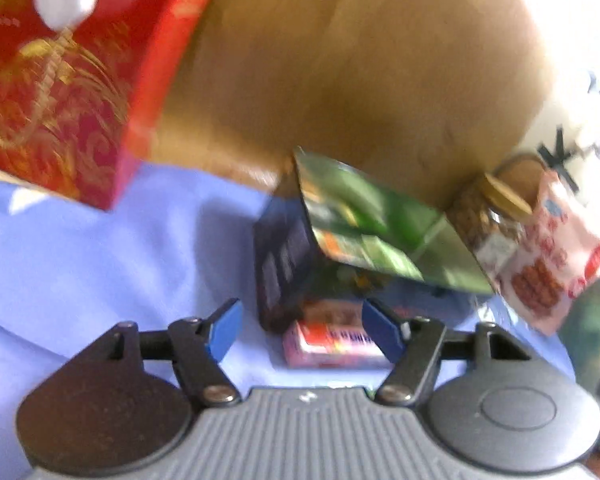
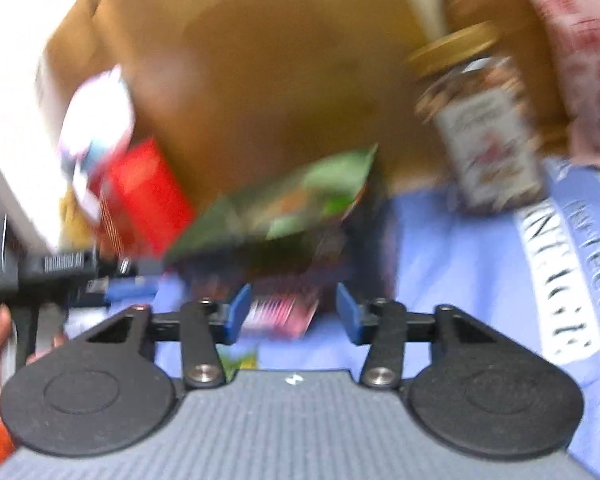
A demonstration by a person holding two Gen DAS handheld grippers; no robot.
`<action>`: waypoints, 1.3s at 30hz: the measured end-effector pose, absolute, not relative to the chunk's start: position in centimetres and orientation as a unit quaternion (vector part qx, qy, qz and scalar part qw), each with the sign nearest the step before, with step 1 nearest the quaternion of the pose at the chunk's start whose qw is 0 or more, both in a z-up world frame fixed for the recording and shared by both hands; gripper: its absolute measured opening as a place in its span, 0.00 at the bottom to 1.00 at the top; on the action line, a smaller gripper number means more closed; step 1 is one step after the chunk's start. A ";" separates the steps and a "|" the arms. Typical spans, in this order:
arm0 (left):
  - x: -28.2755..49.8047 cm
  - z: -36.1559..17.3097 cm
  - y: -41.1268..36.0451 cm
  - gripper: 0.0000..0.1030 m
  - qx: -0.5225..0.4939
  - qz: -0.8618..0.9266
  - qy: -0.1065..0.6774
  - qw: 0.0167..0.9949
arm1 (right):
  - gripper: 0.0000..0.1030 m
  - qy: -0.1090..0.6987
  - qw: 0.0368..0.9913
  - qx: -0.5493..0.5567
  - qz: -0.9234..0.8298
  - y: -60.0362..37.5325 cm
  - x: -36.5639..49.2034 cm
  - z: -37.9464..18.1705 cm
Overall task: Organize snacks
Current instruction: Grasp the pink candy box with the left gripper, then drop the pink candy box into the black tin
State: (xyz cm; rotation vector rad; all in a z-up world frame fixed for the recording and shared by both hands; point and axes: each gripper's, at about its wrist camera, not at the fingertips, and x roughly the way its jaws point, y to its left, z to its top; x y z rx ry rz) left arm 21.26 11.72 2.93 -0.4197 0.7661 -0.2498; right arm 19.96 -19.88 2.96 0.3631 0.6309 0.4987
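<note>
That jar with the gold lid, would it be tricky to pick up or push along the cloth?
The jar looks rigid, probably glass or hard plastic, so it shouldn't squash, though it may be slippery and breakable. It appears packed with snacks, so likely heavy for its size. Being tall and narrow on the soft blue cloth, a high push could tip it.

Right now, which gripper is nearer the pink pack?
Too close to call. The pink pack lies just ahead of the open left gripper, toward its right finger. The right gripper, also open, has it just ahead between the fingers.
</note>
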 end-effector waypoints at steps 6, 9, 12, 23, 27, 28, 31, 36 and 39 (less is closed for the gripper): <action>22.9 0.5 9.2 0.51 -0.176 -0.124 0.396 0.892 | 0.42 0.356 0.892 0.144 0.238 -16.7 23.2 0.8; 22.8 0.8 8.7 0.45 -0.179 -0.134 0.405 0.887 | 0.33 0.364 0.879 0.167 0.259 -16.5 23.9 0.1; 22.0 1.4 8.7 0.45 -0.189 -0.136 0.406 0.884 | 0.32 0.352 0.888 0.148 0.257 -15.7 22.7 0.8; 23.2 9.0 8.8 0.46 -0.174 -0.139 0.298 0.928 | 0.32 0.235 0.936 0.102 0.242 -14.7 20.3 7.4; 25.7 8.5 8.1 0.51 -0.155 -0.111 0.311 0.931 | 0.41 0.247 0.939 0.085 0.222 -14.6 24.1 6.9; 25.3 8.6 8.2 0.51 -0.149 -0.103 0.297 0.937 | 0.41 0.250 0.941 0.081 0.213 -14.7 24.4 6.6; 24.2 8.2 9.5 0.58 -0.162 -0.078 0.275 0.945 | 0.45 0.218 0.950 0.115 0.192 -17.4 23.6 6.7; 25.7 4.9 9.4 0.55 -0.175 -0.067 0.344 0.920 | 0.53 0.233 0.947 0.167 0.145 -21.4 23.7 5.0; 25.9 4.2 8.8 0.54 -0.184 -0.082 0.357 0.912 | 0.57 0.267 0.922 0.217 0.180 -21.7 24.9 3.4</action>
